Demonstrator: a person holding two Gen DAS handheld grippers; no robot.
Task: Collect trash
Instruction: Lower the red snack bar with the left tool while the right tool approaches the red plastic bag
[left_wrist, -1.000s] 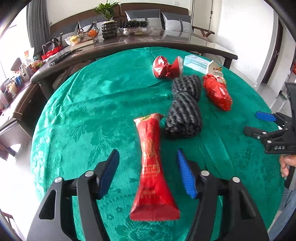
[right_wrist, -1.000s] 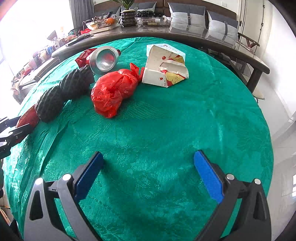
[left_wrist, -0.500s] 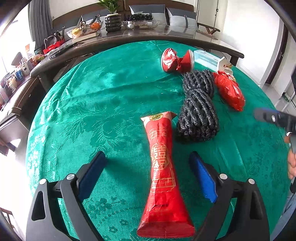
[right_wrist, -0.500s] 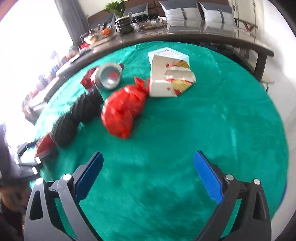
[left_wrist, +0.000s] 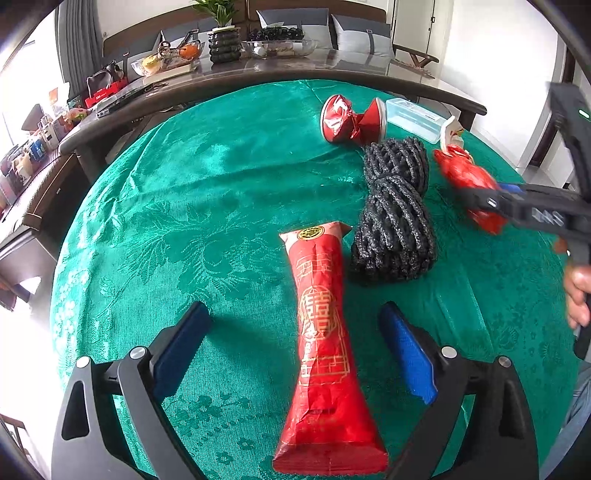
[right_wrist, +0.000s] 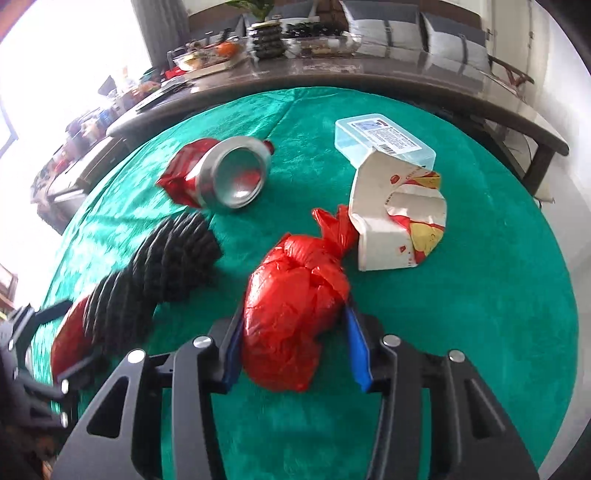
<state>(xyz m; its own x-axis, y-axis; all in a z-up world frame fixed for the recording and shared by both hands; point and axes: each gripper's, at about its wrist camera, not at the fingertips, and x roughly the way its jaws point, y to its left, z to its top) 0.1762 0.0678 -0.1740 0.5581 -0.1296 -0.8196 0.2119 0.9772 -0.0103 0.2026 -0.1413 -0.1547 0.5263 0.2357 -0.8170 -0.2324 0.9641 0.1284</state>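
Right hand-held gripper: your blue pads sit on either side of the red plastic bag, close against its bulging body. Whether they already pinch it, you cannot tell from here.
Left hand-held gripper: jaws spread wide, holding nothing, with the long red wrapper lying between them on the green surface.
Bag, handling: it looks light, soft and crinkly, likely to squash and slip. Take it across the fat middle, or by the knotted neck ahead of your pads.
Bag, direction: its long axis runs away from your right hand-held gripper, knot end pointing forward and slightly right toward the crushed paper carton.
Wrapper, handling: thin, flat and flimsy, pinched at its waist; that narrow waist is the natural hold.
Wrapper, direction: long axis runs straight ahead of your left hand-held gripper, wide sealed end nearest you.
Other trash: crushed red can and black rope bundle lie further ahead.
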